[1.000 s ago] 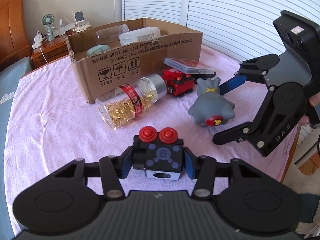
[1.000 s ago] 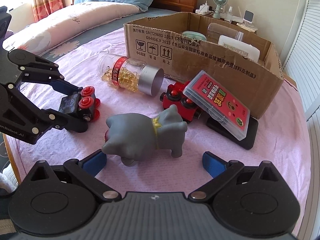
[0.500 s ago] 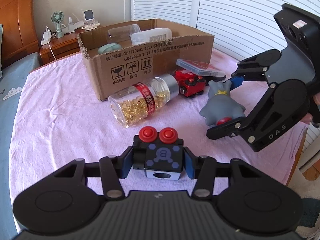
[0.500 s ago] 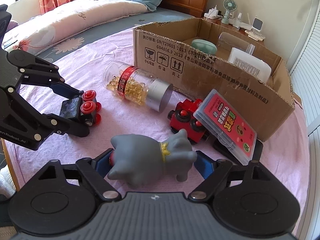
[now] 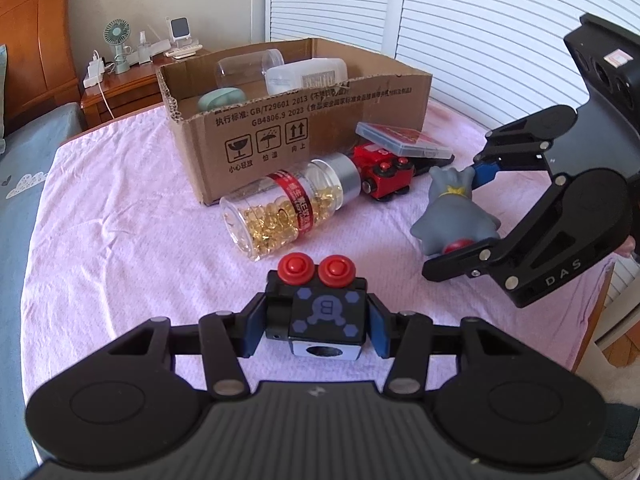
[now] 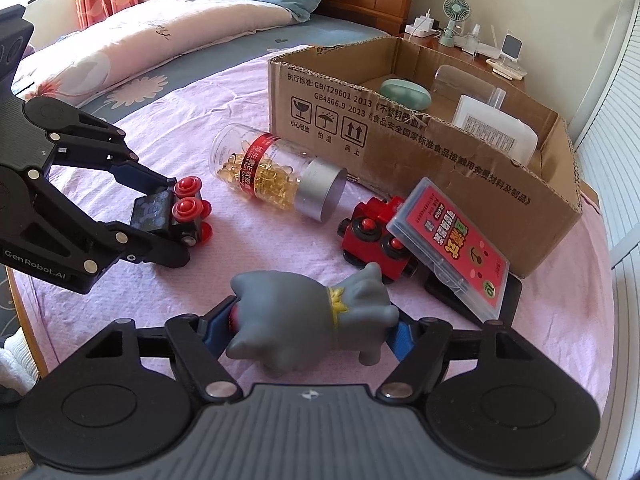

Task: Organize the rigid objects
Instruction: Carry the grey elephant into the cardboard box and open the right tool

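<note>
On the pink bedsheet (image 5: 120, 240), my left gripper (image 5: 316, 326) pinches a black toy wagon (image 5: 320, 312) with red wheels. At three o'clock from it, my right gripper (image 6: 308, 332) is closing its jaws on a grey rubber figure (image 6: 308, 320), pads touching both ends. Toward twelve o'clock lie a capsule bottle (image 6: 276, 172), a red toy train (image 6: 368, 232) and the cardboard box (image 6: 400, 148).

The right gripper (image 6: 314, 332) is closing its blue pads (image 6: 218, 326) on the grey toy figure (image 6: 312, 316), which lies on its side on the pink cloth (image 6: 248, 260). At left the left gripper (image 6: 170, 216) clamps a black toy car (image 6: 176, 212) (red wheels showing). Beyond lie a capsule bottle (image 6: 276, 174), red toy train (image 6: 372, 232), card case (image 6: 452, 248) and cardboard box (image 6: 400, 144).
</note>
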A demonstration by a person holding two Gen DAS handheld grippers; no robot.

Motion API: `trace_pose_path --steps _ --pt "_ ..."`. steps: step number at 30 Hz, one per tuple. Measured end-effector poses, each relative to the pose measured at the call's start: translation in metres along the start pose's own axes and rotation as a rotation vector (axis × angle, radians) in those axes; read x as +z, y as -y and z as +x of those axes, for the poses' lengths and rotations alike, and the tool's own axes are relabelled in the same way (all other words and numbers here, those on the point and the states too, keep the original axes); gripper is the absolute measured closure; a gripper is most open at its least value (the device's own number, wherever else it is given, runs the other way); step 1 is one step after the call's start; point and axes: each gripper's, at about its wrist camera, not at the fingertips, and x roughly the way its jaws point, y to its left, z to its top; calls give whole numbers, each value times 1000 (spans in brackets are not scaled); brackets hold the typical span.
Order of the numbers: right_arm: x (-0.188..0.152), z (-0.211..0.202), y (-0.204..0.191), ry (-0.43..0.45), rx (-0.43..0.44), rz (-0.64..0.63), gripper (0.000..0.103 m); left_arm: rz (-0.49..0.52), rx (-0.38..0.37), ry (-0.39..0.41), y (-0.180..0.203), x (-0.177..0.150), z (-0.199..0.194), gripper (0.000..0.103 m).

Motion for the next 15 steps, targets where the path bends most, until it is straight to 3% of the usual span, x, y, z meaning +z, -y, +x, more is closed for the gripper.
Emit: trace_pose_path --steps 10,15 --pt "4 -20 13 -6 -20 60 25 22 -4 -27 -4 8 -22 53" --pt "18 -40 24 33 -27 89 25 34 3 -23 -7 16 -36 53"
